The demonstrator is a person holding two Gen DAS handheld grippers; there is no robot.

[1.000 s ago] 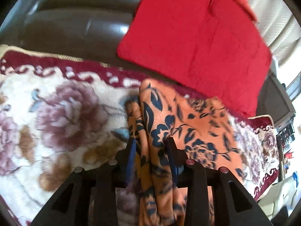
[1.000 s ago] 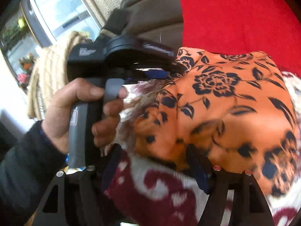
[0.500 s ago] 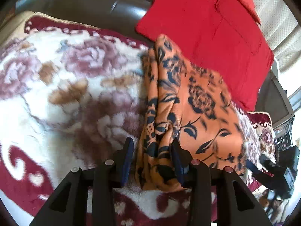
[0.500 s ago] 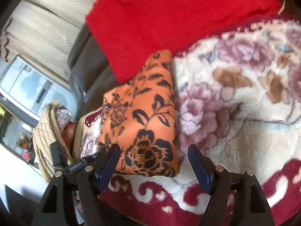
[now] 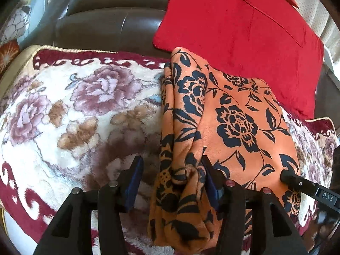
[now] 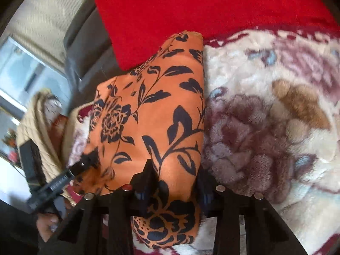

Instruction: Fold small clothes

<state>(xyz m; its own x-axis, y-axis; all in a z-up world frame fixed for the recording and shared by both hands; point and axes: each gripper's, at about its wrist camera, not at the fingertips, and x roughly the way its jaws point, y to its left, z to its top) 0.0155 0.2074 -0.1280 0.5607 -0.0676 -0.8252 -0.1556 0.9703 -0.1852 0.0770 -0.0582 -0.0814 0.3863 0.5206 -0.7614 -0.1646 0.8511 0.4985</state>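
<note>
Nearest in the left wrist view, the left gripper [image 5: 171, 174] has its jaws apart and opening; the bunched near end of the orange cloth [image 5: 223, 123] lies between them, touching the right pad only, with a gap to the left pad. In the right wrist view, the right gripper [image 6: 174, 182] is closing, and a fold of the same cloth [image 6: 153, 110] fills the space between its pads, which press on it from both sides. At the lower left of that view a hand [image 6: 47, 225] grips the other tool, blurred.

The cloth, orange with dark blue flowers, lies folded lengthwise on a plush floral blanket [image 5: 74, 110], running from the blanket's near edge to its far edge. In the left view the right gripper's fingertip rests on the cloth's near right corner.

Beyond the cloth's far end a red cushion [image 5: 244, 27] leans against the dark sofa [image 5: 106, 21], its lower edge touching the cloth.
</note>
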